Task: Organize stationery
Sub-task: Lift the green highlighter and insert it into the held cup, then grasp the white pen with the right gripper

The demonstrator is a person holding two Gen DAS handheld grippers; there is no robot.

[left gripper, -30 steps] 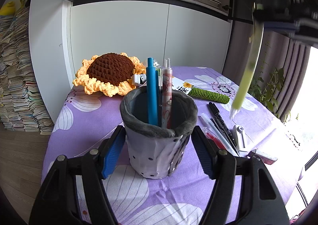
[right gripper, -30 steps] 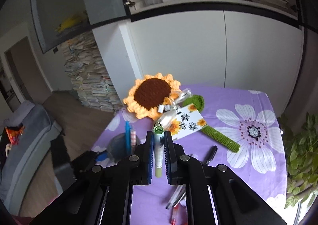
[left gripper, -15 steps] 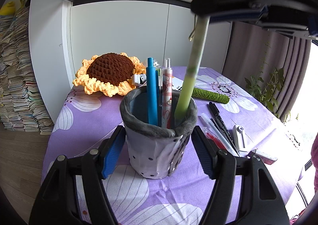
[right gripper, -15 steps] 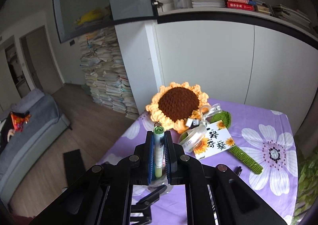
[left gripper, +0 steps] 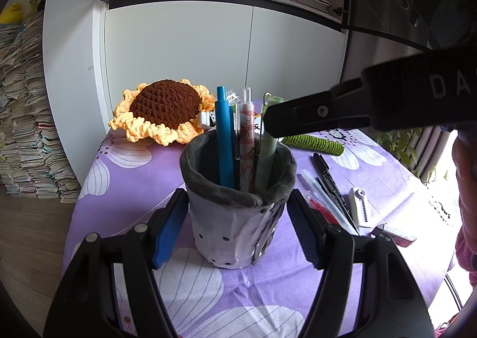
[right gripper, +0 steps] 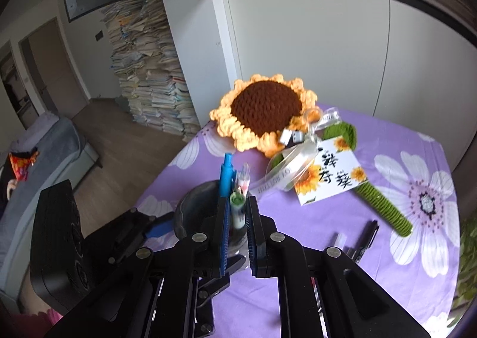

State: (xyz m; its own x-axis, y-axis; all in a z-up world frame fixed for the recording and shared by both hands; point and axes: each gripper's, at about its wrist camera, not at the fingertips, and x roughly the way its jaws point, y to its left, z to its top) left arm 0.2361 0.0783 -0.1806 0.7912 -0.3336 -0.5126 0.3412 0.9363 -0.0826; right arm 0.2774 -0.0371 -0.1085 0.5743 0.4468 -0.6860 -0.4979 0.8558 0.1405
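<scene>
A grey fabric pen cup (left gripper: 235, 218) with a dark rim stands on the purple flowered tablecloth (left gripper: 125, 177). My left gripper (left gripper: 235, 227) is shut on the cup, one blue pad on each side. The cup holds a blue pen (left gripper: 223, 141), a pink patterned pen (left gripper: 246, 135) and a pale green pen (left gripper: 266, 159). My right gripper (right gripper: 237, 218) is right above the cup (right gripper: 193, 212); its pads stand a little apart from the green pen (right gripper: 237, 206), which stands in the cup. Its finger shows in the left wrist view (left gripper: 313, 117).
Loose on the cloth right of the cup: a black marker (left gripper: 328, 177), a white pen (left gripper: 325, 200), a red pen (left gripper: 320, 208), a white correction tape (left gripper: 359, 206). A crochet sunflower (left gripper: 165, 108) with a green stem (left gripper: 313, 142) and a card (right gripper: 328, 174) lies behind.
My right gripper came over the cup from the right and lowered the green pen into it. Its pads have parted slightly from the pen. The left gripper has not moved.
</scene>
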